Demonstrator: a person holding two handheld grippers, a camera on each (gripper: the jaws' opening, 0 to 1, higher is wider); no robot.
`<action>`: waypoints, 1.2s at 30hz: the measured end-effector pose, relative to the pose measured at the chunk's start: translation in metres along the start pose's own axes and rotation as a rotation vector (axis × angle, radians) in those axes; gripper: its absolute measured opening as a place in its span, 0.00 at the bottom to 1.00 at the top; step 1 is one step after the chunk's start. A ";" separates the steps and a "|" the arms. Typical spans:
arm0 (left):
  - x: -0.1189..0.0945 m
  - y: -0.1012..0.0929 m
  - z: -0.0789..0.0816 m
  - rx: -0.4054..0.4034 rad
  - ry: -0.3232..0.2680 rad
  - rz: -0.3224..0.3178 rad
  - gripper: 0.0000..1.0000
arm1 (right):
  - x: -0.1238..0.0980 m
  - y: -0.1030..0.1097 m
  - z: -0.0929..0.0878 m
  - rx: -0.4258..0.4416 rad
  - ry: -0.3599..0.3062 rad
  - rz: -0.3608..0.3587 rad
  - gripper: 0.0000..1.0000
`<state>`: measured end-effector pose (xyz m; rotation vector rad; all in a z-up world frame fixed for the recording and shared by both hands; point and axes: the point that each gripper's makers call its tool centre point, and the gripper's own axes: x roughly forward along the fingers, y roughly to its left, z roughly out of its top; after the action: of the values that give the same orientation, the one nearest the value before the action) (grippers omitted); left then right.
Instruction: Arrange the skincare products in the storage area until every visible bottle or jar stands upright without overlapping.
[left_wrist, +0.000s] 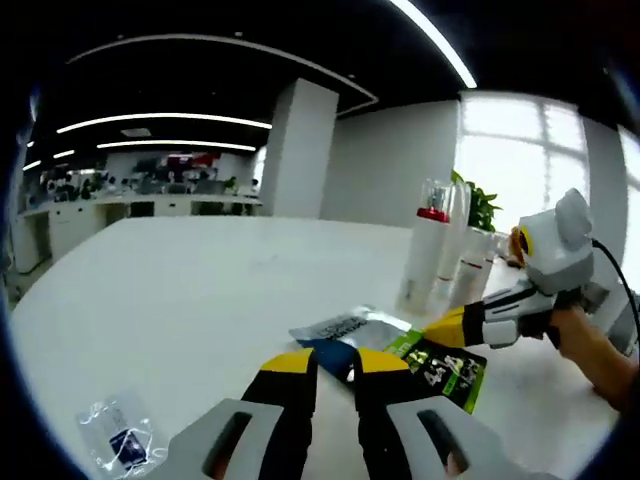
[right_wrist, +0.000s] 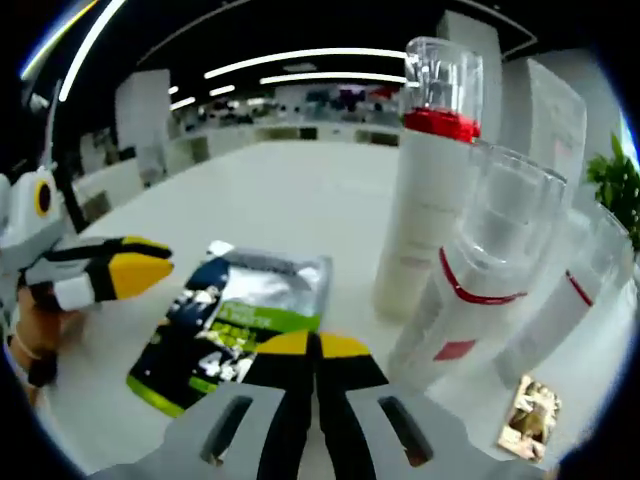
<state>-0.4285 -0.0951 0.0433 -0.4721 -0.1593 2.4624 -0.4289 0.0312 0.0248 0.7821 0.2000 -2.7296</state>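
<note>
Right under my right gripper (right_wrist: 316, 345) the yellow-tipped jaws stand pressed together with nothing between them, hovering just above the white table (left_wrist: 200, 300). That table is the largest thing I can see, running back towards an open office.

Next in size are the skincare bottles. In the right gripper view the tall white bottle (right_wrist: 425, 200) with a red collar and clear cap stands upright, and just beside it, nearer me, a second white bottle (right_wrist: 470, 300) with a red band and clear cap looks to lean against its neighbour, though the fisheye may exaggerate that. A third bottle (right_wrist: 565, 310) sits further right, and I cannot tell whether it is upright. The same cluster (left_wrist: 440, 255) shows in the left gripper view, well beyond the sachets.

Flat on the table lie a silver-and-blue sachet (right_wrist: 265, 285) and a green-and-black sachet (right_wrist: 205, 350), overlapping each other. A small gold packet (right_wrist: 530, 418) lies by the bottles, and a clear little bag (left_wrist: 118, 432) sits apart near my left side.

My left gripper (left_wrist: 335, 365) has its jaws slightly parted over the sachets, gripping nothing.

I judge I am at the sorting stage: the bottles crowd together and one may be tilted. Next I would open the right jaws, take the leaning bottle by its body, and set it straight with a gap from the others
</note>
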 end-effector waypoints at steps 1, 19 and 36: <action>0.000 0.000 -0.001 0.001 0.004 -0.001 0.15 | 0.000 0.000 0.000 0.000 0.000 -0.002 0.00; 0.017 -0.005 -0.026 0.131 0.113 0.025 0.15 | -0.015 -0.002 0.015 0.080 -0.059 0.091 0.00; 0.017 0.000 -0.023 0.144 0.103 0.070 0.14 | -0.022 0.000 0.030 0.025 -0.145 0.103 0.00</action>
<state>-0.4323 -0.0846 0.0168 -0.5480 0.0780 2.4890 -0.4258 0.0303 0.0619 0.5810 0.0924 -2.6818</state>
